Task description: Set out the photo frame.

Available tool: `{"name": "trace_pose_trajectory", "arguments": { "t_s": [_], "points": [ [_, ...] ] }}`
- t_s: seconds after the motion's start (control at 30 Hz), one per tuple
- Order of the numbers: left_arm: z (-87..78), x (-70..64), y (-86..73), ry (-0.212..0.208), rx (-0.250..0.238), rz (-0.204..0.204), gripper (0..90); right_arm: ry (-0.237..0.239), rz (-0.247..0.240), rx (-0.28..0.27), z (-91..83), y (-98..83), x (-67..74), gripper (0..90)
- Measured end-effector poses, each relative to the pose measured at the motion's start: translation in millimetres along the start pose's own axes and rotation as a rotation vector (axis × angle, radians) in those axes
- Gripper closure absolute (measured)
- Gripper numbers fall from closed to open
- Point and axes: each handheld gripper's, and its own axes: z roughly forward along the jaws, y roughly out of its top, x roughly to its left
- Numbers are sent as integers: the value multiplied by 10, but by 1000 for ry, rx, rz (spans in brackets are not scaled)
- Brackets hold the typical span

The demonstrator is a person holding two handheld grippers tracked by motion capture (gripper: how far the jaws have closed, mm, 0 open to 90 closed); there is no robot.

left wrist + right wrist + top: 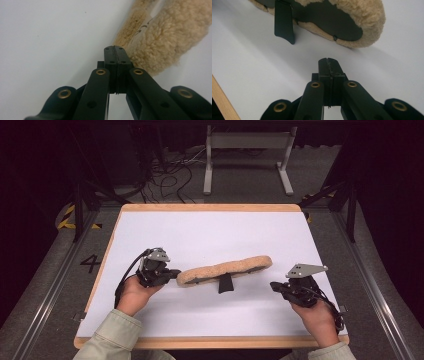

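At the centre of the white table top (210,235), slightly toward your edge, lies the fleece pad (225,270), a long tan strip running from about 8 o'clock to 2 o'clock across the sheet. It rests flat, with a dark backing showing along its near side and a short black strap (225,283) hanging out from its middle toward 6 o'clock. In the right gripper view the same backing (329,22) is visible under the woolly rim, with the strap (284,22) standing off it to the left.

Your left gripper (172,274) sits at the pad's 8 o'clock end, its tips just beside the fleece; whether they touch it cannot be told from the high view. In the left gripper view the jaws are pressed together with nothing between them, and the fleece (162,37) lies just beyond and to the right of the tips.

Your right gripper (274,285) is at 4 o'clock from the pad, near its right end but apart from it. Its jaws are likewise closed tight and hold nothing; bare table separates the tips from the pad.

A wooden border (210,207) frames the table top.
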Motion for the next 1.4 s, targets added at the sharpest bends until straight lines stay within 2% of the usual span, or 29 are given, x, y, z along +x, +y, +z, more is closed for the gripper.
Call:
{"name": "trace_pose_trajectory", "arguments": {
  "t_s": [0.07, 0.27, 0.37, 0.43, 0.5, 0.6, 0.7, 0.83, 1.0, 1.13, 1.4],
  "points": [
    [-6, -8, -4, -5, 7, 9, 900, 0, 1, -1, 0, 4, -2, 900],
    [-31, -100, -39, -100, 42, 45, 900, 6, 0, -4, 2, 30, -16, 900],
    [-32, -151, -45, -129, 63, 73, 900, 10, 1, -7, 10, 44, -15, 900],
    [-29, -166, -50, -135, 67, 75, 900, 12, -1, -7, 10, 51, -14, 900],
    [-24, -198, -58, -161, 82, 77, 900, 13, -3, -9, 11, 59, -11, 900],
    [-14, -220, -56, -181, 86, 102, 900, 17, -5, -10, 10, 67, -16, 900],
    [2, -264, -51, -221, 103, 111, 900, 16, -7, -11, 11, 71, -18, 900],
    [34, -321, -33, -263, 117, 146, 900, 20, -9, -9, 9, 76, -15, 900],
    [73, -394, -6, -299, 135, 188, 900, 20, -9, -10, 7, 71, -22, 900],
    [111, -454, 14, -322, 145, 206, 900, 19, -6, -12, 2, 67, -22, 900],
    [216, -644, 75, -385, 165, 261, 900, 19, -2, -10, -8, 58, -23, 900]
  ]
}}
